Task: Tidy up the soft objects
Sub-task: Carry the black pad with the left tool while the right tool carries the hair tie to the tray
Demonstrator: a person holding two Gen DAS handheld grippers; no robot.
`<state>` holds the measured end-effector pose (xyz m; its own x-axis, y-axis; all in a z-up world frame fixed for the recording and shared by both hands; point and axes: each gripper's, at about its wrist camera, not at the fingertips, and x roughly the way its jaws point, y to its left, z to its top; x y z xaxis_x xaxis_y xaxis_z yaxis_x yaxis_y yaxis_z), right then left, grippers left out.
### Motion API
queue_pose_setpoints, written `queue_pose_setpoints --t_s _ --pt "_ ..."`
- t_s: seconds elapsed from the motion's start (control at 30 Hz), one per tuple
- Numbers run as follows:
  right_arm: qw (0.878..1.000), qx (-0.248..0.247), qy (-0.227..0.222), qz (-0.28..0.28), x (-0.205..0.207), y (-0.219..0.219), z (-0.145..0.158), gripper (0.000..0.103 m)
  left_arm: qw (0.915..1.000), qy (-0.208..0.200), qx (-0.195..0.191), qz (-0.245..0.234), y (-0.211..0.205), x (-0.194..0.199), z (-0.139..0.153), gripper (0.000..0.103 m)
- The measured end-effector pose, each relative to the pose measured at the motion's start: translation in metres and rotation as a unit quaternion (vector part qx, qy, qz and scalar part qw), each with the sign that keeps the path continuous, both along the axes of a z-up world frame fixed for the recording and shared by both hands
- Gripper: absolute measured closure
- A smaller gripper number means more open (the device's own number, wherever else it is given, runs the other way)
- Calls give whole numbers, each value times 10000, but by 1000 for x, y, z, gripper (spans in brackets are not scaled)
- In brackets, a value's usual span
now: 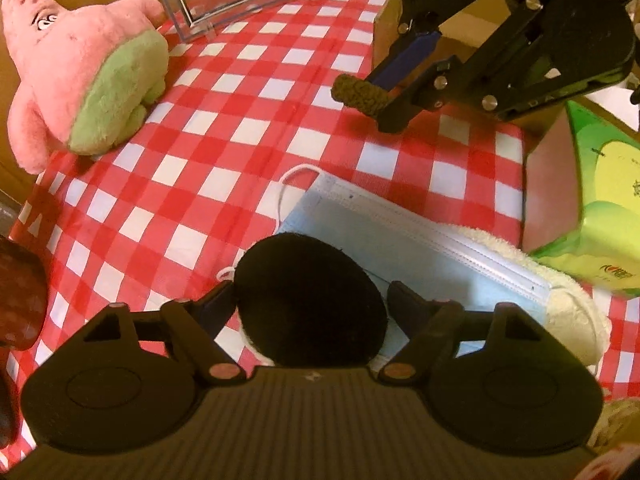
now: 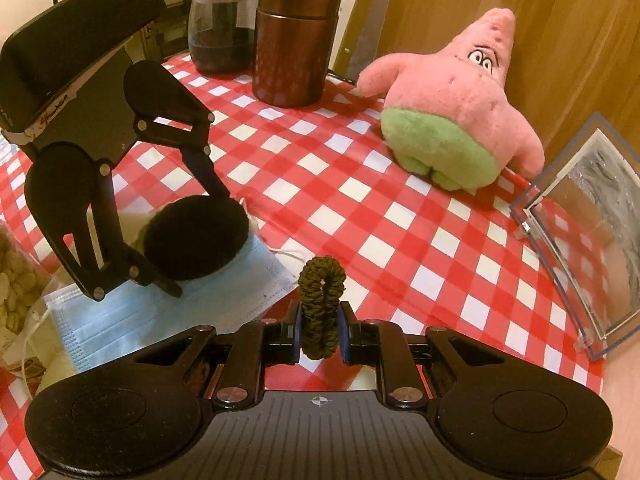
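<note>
The soft objects are split between our two tools. The olive scrunchie (image 2: 322, 307) is sitting pinched between the fingers of our right gripper (image 2: 320, 330), which are nearly closed on it and are carrying it above the checked tablecloth (image 2: 360, 184). It is poking out ahead of the fingertips, gripped edge-on, so we judge it could slip or twist free if we are swinging quickly.

Our left gripper (image 1: 310, 300) is spread wide around the black round pad (image 1: 310, 300); we cannot tell whether its fingers are pressing it. That pad is resting on the blue face mask (image 1: 400, 236) right beneath, so we are risking dragging the mask, or snagging its ear loop, while lifting.
</note>
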<state>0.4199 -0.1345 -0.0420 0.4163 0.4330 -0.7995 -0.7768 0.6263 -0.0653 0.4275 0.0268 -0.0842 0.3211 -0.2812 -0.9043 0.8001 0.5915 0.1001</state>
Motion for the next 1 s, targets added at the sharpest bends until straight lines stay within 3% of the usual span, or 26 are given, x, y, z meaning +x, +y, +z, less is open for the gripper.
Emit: queue_pose_setpoints --t_s 0.13,0.3,0.63,0.83,1.0 --pt "10000 31 21 -86 0 -2 -1 85 9999 -34 -6 131 1 0 4 30" --pt "9996 88 52 -257 -5 -11 8 85 9984 -96 -375 416 7 -3 21 30" --pt "9935 584 213 -956 -38 -41 51 85 9884 -463 -874 1155 11 -34 82 31" --pt "9841 1006 329 -1427 -72 -70 85 85 9671 -528 -1420 2045 13 -71 130 31" --pt "9780 1279 97 -1647 -119 -97 114 85 9463 -676 -1862 2554 5 -121 164 31"
